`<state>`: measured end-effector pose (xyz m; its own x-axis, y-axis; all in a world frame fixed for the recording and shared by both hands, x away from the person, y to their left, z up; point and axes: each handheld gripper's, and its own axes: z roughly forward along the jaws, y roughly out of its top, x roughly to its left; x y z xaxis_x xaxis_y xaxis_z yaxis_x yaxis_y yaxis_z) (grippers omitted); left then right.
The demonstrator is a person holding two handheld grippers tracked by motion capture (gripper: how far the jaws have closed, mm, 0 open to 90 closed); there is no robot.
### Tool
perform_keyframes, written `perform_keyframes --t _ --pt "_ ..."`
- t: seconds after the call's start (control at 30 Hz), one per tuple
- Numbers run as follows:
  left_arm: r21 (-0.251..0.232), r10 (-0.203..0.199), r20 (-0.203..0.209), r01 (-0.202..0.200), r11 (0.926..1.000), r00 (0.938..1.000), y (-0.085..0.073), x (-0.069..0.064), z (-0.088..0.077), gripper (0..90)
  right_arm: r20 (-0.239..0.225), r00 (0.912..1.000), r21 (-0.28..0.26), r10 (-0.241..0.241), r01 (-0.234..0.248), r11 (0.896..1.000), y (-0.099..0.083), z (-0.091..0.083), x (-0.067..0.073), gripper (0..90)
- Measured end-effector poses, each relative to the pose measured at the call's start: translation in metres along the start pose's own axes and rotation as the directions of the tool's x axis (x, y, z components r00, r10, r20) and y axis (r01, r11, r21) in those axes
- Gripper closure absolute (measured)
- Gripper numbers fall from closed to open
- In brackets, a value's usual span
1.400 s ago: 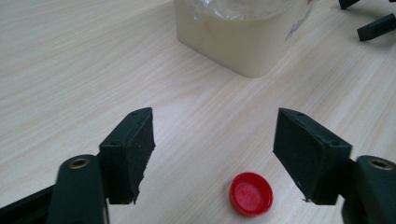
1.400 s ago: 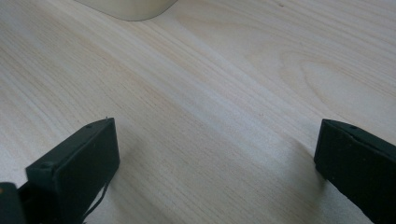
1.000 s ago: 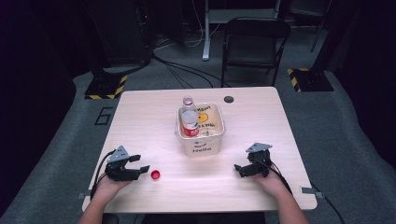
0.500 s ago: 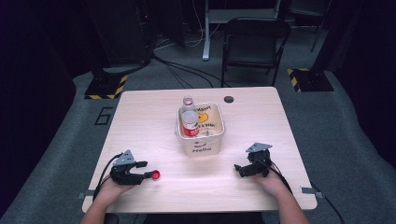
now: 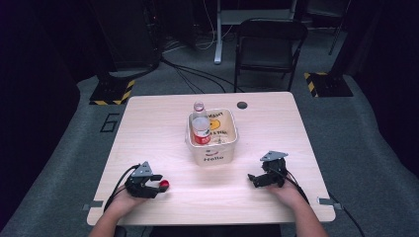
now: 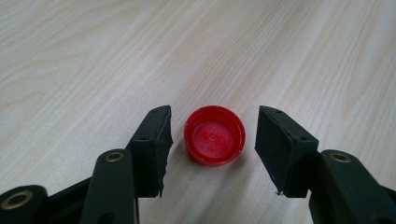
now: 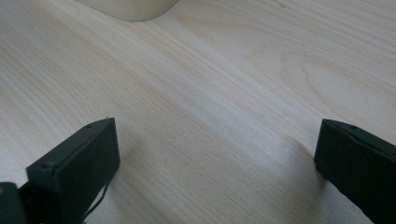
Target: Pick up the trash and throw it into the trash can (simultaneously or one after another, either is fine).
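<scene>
Left tongs (image 6: 212, 140) gape around my red cap (image 6: 215, 135), seemingly untouched, open side up; right tongs (image 7: 217, 163) spread, empty.

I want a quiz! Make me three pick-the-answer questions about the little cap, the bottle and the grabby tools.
1. Where is the small red plastic cap?
A. in the tub
B. between the left tool's jaws
C. on the chair

2. What colour is the label of the clear plastic bottle?
A. blue
B. green
C. red

3. How is the right tool?
A. open, holding nothing
B. shut on the cap
C. shut on the bottle

Answers: 1 B, the cap lies on the table with a jaw on either side, not touching. 2 C, a red band wraps the bottle standing in the cream plastic tub. 3 A, its jaws stand wide apart over bare wood.
</scene>
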<state>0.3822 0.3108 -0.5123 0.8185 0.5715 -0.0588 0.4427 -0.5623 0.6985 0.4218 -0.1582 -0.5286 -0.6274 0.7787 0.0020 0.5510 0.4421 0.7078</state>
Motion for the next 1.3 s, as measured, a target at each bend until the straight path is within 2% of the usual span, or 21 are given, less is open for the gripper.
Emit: perform_keyframes --t 0.1,0.13,0.3,0.57,0.63,0.8,0.93,1.1,1.13,1.2,1.3 --pt "0.019 0.006 0.006 -0.006 0.9998 1.0000 0.001 -0.001 0.003 49.4 -0.001 1.0000 0.000 -0.001 0.001 1.000 0.000 0.000 0.000 0.0" --pt "0.030 0.019 0.001 -0.019 0.9994 0.9998 0.002 -0.002 0.006 50.5 -0.001 1.0000 0.000 -0.001 0.001 1.000 0.000 0.000 0.000 0.0" --pt "0.039 0.037 -0.008 -0.037 0.9986 0.9993 0.004 -0.003 0.007 57.8 -0.002 1.0000 0.000 -0.002 0.002 1.000 0.000 0.000 0.000 0.0" --pt "0.032 0.059 0.007 -0.059 0.9977 0.9983 0.006 -0.007 0.003 58.6 -0.003 1.0000 0.000 -0.003 0.003 1.000 0.000 0.000 0.000 0.0" --pt "0.002 0.043 0.015 -0.043 0.9991 0.9990 0.008 -0.007 0.000 58.7 -0.003 1.0000 0.001 0.000 0.000 1.000 0.000 0.000 0.000 0.0" --pt "-0.013 0.014 0.020 -0.013 0.9998 0.9997 0.014 -0.006 -0.003 58.7 -0.005 1.0000 0.001 -0.002 0.002 1.000 0.000 0.000 0.000 0.0" --pt "-0.013 -0.003 0.024 0.003 0.9999 0.9997 0.024 -0.006 -0.007 58.8 -0.009 0.9999 -0.001 -0.011 0.011 1.000 0.001 0.001 -0.001 0.0" --pt "0.004 0.015 0.025 -0.015 0.9999 0.9996 0.033 -0.004 -0.007 58.8 -0.009 0.9999 -0.001 -0.012 0.012 1.000 0.001 0.001 -0.001 0.0" --pt "-0.004 0.003 0.012 -0.003 1.0000 0.9999 0.040 -0.004 -0.007 58.8 -0.010 0.9999 0.000 -0.013 0.013 1.000 0.001 0.001 -0.001 0.0" --pt "-0.004 -0.005 0.009 0.005 1.0000 0.9999 0.043 -0.003 -0.009 58.8 -0.011 0.9999 0.001 -0.007 0.007 1.000 0.001 0.000 0.000 0.0" --pt "-0.004 -0.044 0.007 0.044 0.9990 0.9990 0.052 -0.003 -0.012 58.9 -0.014 0.9998 0.000 -0.014 0.014 1.000 0.001 0.001 -0.001 0.0"
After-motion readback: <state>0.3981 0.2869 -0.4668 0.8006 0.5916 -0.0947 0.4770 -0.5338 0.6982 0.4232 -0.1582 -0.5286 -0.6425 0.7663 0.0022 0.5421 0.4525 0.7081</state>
